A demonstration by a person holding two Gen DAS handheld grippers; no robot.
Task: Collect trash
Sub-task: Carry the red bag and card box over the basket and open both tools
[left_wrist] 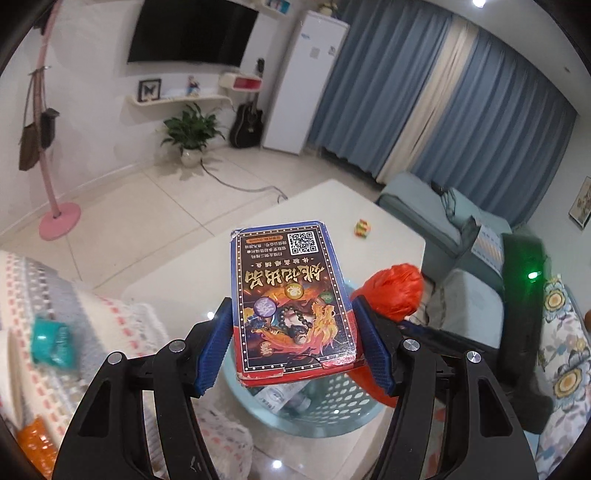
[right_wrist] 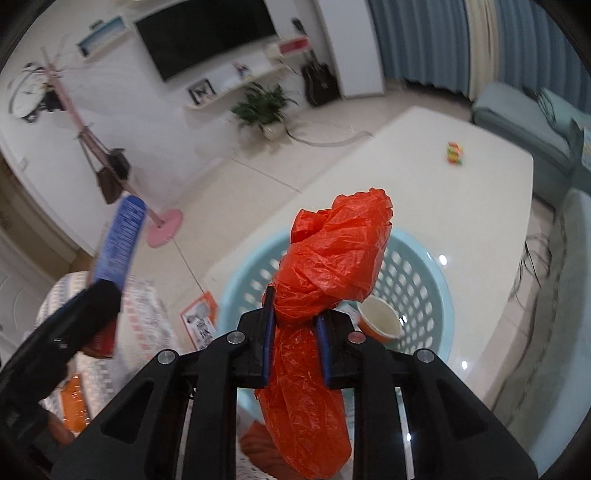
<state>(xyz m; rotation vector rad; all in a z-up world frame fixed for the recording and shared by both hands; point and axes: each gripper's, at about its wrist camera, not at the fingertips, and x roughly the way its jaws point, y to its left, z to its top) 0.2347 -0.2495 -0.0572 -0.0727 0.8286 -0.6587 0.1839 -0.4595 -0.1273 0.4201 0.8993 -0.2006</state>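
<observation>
Above basket (right_wrist: 424, 266), left claw (left_wrist: 291, 332) clamping box (left_wrist: 291, 295), right claw (right_wrist: 293, 332) pinching bag (right_wrist: 332, 258), cup (right_wrist: 380, 321) right-view only

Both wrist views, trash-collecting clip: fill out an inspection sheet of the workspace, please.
Surface: white table, glossy, light glare.
Job's things: printed box and orange plastic bag, both held over the blue basket; paper cup inside.
Clutter: small colourful wrapper on the table's far part.
Grippers: left gripper shut on the box; right gripper shut on the bag.
Cables: cord on the floor near the plant.
Surroundings: TV, guitar, sofa, curtains.
</observation>
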